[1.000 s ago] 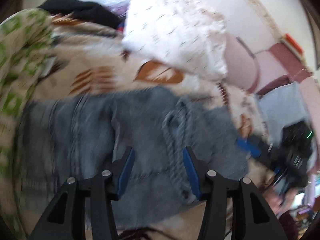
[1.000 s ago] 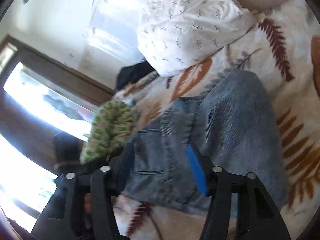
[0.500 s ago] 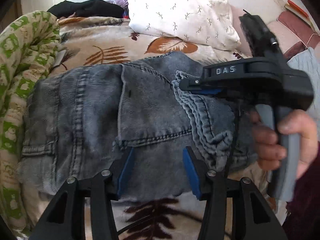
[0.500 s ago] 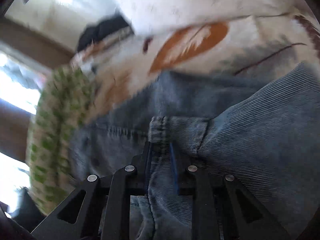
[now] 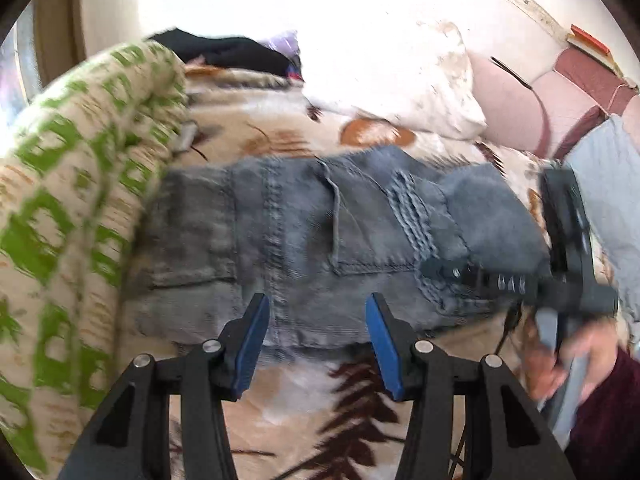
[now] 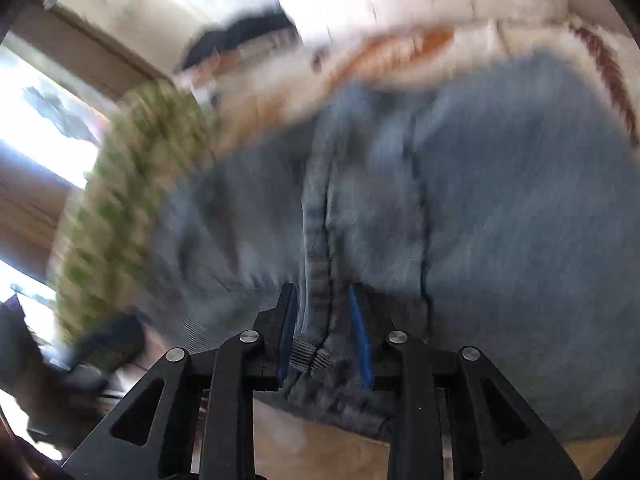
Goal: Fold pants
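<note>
the pants [image 5: 320,240], grey-blue denim, lie folded across the middle of the left wrist frame on a leaf-print blanket [image 5: 328,412], and fill most of the right wrist frame [image 6: 500,220]. both views are smeared with blur.

left gripper [image 5: 316,340] sits at the bottom centre of its frame, blue pads spread well apart. the pants' near hem lies just above and between the tips; the pads do not press on it, and below the hem only blanket shows between the fingers.

right gripper [image 6: 326,320] at the bottom centre of its own frame: jaws narrow and opening, with a ribbed, bunched edge of the pants running straight down between the two blue pads. the cloth fills the gap and looks pinched, though blur hides the exact contact. in the left wrist view the same right gripper [image 5: 430,268] comes in from the right edge, its black tip lying on the ribbed band at the right end of the pants, a hand [image 5: 568,360] on its handle at lower right.

a green-patterned quilt [image 5: 72,220] curls down the left side of the left frame, touching the pants' left end; in the right view it sits at centre left [image 6: 132,200]. a white pillow [image 5: 392,80] lies above the pants, upper centre. a dark garment [image 5: 228,50] is at upper left, beyond the quilt.
</note>
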`<state>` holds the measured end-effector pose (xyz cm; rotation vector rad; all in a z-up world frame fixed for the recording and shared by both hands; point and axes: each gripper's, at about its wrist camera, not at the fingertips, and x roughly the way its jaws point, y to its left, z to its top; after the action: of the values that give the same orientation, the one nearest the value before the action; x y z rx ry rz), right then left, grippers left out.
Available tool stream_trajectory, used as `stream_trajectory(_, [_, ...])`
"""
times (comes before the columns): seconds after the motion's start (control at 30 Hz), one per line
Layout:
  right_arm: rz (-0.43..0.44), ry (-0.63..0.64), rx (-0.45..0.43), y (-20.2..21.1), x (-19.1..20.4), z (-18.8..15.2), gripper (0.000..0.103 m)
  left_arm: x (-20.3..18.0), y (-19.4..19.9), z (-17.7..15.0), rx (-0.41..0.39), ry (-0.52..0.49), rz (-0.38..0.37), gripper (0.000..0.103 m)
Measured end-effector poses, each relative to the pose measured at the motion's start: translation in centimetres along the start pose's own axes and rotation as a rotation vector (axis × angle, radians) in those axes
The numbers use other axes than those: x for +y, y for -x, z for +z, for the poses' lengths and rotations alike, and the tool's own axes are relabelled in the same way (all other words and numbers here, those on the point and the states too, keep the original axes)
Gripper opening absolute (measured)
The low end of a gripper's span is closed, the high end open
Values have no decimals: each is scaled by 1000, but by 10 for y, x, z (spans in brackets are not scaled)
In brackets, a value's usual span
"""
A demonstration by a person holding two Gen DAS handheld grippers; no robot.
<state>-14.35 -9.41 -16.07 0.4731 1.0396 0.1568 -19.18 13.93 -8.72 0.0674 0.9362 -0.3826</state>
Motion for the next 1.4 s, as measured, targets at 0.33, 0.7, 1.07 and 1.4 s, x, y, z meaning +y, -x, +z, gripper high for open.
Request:
stream_trajectory(0.33, [100, -13, -106, 80, -19, -35, 30, -34, -24, 69, 20, 27, -161, 53])
stream_trajectory(0.7, [-231, -82, -84, 84, -91, -4, 32, -115, -146, 92, 201, -104, 62, 55])
stream_trajectory(1.07, [-244, -4, -101, 92, -79, -1, 32, -69, -94, 76, 144, 2, -45, 55])
stream_trajectory(1.4, [-232, -16, -133, 65, -76, 89, 33, -86, -91, 27, 183, -114, -2, 58])
